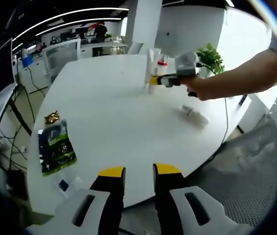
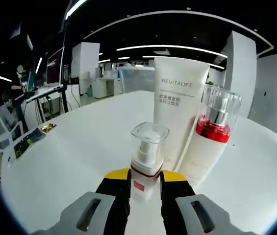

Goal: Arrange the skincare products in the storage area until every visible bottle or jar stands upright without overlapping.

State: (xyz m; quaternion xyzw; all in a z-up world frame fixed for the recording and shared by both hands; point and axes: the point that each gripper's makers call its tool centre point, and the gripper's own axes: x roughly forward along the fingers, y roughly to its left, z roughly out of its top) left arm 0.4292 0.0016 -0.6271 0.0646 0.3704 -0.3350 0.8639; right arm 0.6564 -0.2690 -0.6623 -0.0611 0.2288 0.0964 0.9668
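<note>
At the far side of the round white desk (image 2: 69, 161), the right gripper (image 2: 145, 182) clamps its fingers on a small white pump bottle with a clear cap (image 2: 146, 161), upright, long axis vertical, beside a tall white tube (image 2: 177, 112) and a red-collared bottle (image 2: 208, 142). Likely light, rigid and slick, it seems best held low on the body. A small white bottle (image 1: 195, 114) lies toppled. The left gripper (image 1: 139, 177) hangs empty, fingers apart.

A small pump bottle (image 2: 146, 164) stands before a tube (image 2: 178, 107), beside a taller bottle (image 2: 208, 142).
</note>
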